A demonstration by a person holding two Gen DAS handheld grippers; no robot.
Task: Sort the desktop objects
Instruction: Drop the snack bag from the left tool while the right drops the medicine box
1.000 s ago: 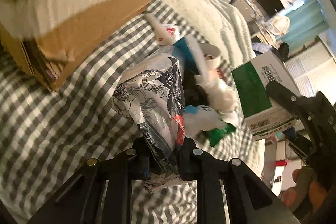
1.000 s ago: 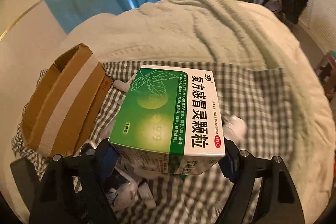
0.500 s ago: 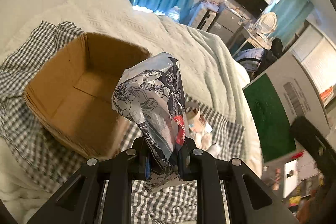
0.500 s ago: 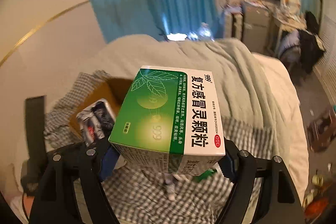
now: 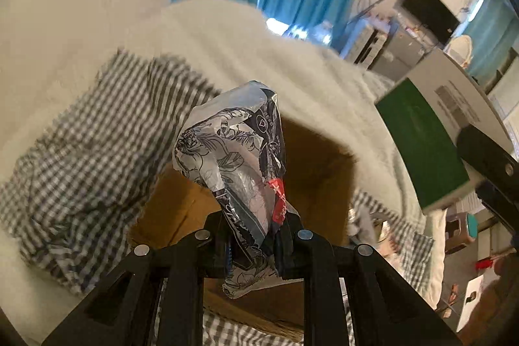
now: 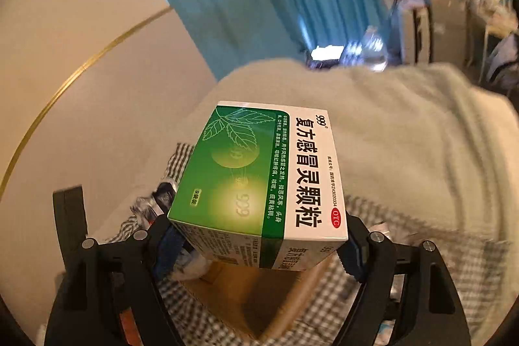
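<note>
My left gripper (image 5: 251, 244) is clenched on a crinkled foil packet (image 5: 232, 161), glossy with black-and-white floral print and a red label, standing upright at frame centre. Behind it gapes the open cardboard box (image 5: 318, 171), matte brown, its far wall meeting a knitted pale blanket (image 5: 275, 60); gingham cloth (image 5: 81, 145) bunches at the left. My right gripper (image 6: 259, 244) grips a rigid green-and-white medicine carton (image 6: 259, 180) across its width, sharp-cornered, filling the lower centre. Under it I see the box's brown floor (image 6: 256, 294), with checked cloth on both sides.
</note>
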